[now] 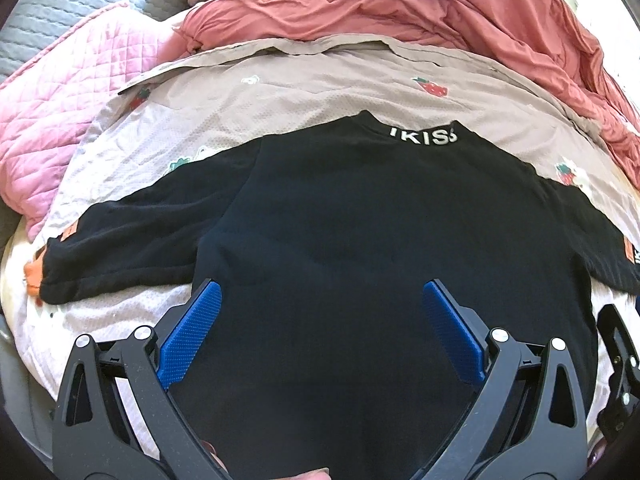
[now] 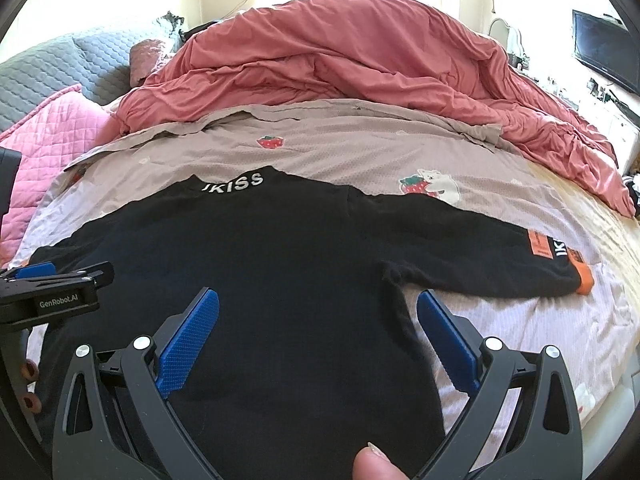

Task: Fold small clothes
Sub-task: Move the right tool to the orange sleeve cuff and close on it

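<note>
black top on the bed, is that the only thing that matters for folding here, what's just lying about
For the job:
- black long-sleeved knit top with white lettering at the collar, spread flat
- left tongs, open
- right tongs, open

Lying about:
- beige strawberry-print sheet under the top
- rumpled salmon-red duvet
- pink quilted blanket
- grey quilted cover

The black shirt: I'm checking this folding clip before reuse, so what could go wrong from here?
1. The black shirt lies on a loose, wrinkled strawberry-print sheet; a pinch might catch the sheet too.
2. The sleeve with the orange cuff lies spread sideways and could drag or bunch during a fold.
3. Both the left gripper and the right gripper are open over the lower body, close together, and could bump.
</note>
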Demonstrator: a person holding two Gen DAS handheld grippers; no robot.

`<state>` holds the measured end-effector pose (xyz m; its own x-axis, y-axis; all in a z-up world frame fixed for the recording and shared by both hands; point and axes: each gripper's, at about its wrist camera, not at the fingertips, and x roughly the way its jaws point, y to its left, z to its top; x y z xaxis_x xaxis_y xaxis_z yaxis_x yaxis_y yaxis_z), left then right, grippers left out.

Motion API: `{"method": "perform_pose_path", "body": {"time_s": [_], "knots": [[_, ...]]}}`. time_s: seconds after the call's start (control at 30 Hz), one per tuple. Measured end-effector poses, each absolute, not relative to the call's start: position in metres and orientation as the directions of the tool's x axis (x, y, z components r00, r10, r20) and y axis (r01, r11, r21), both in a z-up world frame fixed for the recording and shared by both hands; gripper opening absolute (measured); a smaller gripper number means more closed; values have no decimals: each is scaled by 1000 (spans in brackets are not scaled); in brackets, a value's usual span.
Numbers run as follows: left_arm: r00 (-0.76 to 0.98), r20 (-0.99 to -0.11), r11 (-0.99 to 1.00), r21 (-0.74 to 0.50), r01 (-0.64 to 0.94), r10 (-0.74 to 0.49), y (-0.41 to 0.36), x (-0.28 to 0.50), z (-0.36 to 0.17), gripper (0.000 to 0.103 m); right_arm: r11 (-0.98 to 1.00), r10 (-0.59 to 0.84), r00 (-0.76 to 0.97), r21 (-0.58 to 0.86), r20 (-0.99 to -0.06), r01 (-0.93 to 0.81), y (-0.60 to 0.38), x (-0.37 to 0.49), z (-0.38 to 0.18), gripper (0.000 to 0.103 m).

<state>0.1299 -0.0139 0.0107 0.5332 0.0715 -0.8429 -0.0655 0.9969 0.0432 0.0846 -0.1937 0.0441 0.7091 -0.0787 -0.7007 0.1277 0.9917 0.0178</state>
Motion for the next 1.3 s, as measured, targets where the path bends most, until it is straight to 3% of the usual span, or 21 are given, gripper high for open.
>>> {"method": "perform_pose_path", "body": {"time_s": [0.3,0.73,1.07,1.3], "knots": [[509,-857,996,40,-85,78,-22,155,-3,95,980,-156,686,-23,-710,199,-239,115,35,99],[492,-869,994,9,-105,60,-52,186,-29,95,884,-373,586,-83,-719,461,-388,119,21,99],[499,-865,998,13,-69,46,-69,191,-57,95,723,-385,419,12,-822,690,-510,83,-11,99],[542,-840,1000,29,-2,26,-75,187,-61,95,716,-369,362,-14,-856,698,-537,96,-33,99]]}}
